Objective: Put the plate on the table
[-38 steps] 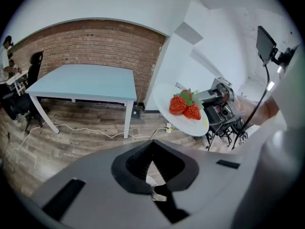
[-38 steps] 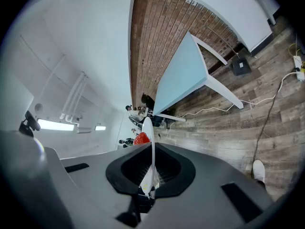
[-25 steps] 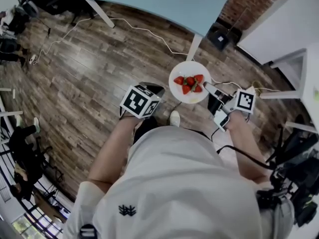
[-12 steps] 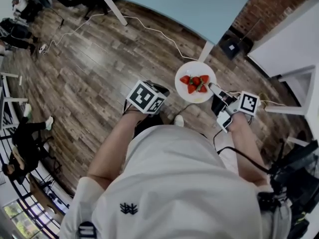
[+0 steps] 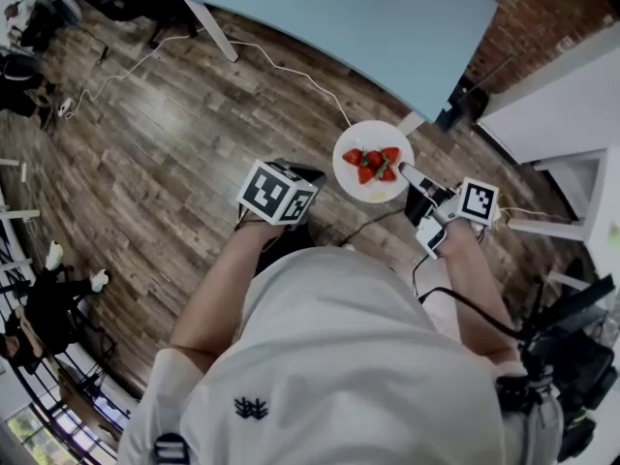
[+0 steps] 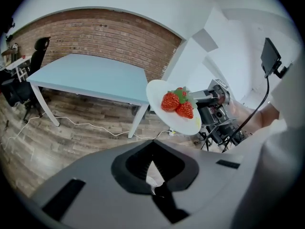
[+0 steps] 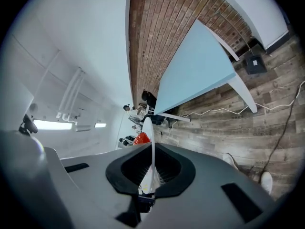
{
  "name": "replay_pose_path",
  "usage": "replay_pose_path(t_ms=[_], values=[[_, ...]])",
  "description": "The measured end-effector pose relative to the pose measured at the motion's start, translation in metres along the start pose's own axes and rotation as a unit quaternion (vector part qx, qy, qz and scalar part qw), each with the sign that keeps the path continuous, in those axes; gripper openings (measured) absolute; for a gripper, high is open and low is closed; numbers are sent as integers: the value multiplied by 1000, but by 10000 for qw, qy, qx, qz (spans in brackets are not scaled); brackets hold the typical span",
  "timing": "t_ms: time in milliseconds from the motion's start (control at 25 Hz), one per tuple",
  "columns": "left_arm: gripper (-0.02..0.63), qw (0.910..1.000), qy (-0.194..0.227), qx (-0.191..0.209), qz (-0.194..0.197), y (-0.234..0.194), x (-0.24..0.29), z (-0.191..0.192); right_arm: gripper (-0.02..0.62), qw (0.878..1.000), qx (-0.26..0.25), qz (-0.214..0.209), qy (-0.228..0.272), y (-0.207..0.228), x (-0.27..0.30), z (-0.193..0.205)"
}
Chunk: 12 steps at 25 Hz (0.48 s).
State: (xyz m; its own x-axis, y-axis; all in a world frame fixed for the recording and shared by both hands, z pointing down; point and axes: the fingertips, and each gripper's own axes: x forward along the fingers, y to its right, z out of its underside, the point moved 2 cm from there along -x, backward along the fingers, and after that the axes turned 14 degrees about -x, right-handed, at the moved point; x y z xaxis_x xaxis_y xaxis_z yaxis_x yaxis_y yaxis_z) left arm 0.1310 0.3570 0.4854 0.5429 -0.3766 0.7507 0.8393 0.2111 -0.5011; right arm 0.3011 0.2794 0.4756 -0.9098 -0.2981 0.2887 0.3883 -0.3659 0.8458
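A white plate (image 5: pixel 374 184) carrying three red strawberries (image 5: pixel 370 163) hangs above the wooden floor, just short of the near corner of the light blue table (image 5: pixel 339 17). My right gripper (image 5: pixel 411 176) is shut on the plate's right rim. In the right gripper view the plate (image 7: pixel 151 142) runs edge-on between the jaws of that gripper (image 7: pixel 149 178), and a strawberry (image 7: pixel 141 139) shows beside it. The left gripper's marker cube (image 5: pixel 279 194) is left of the plate. My left gripper (image 6: pixel 155 187) is shut on nothing, with the plate (image 6: pixel 167 118) ahead and to its right.
A white cable (image 5: pixel 281 66) trails over the wooden floor (image 5: pixel 165 143) past the table's legs (image 5: pixel 205 15). A black box (image 5: pixel 463 105) sits by the brick wall (image 5: pixel 542 8). White furniture (image 5: pixel 562 105) stands at the right. People sit at the far left (image 5: pixel 48 298).
The person has stepped toward the blue table, which now fills more of the head view. The plate stays in the right gripper and sits closer to the table's corner.
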Motion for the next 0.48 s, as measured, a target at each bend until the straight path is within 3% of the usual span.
replay_pose_path(t_ms=[320,480], values=[[2,9995,57,296,-134,-118,-53,-85,18,9997,-49,191,113,-24,134,-66],[2,9983,121,491,-303,-166,-77,-107,18,9995,-40,316,61,-24,192,-80]])
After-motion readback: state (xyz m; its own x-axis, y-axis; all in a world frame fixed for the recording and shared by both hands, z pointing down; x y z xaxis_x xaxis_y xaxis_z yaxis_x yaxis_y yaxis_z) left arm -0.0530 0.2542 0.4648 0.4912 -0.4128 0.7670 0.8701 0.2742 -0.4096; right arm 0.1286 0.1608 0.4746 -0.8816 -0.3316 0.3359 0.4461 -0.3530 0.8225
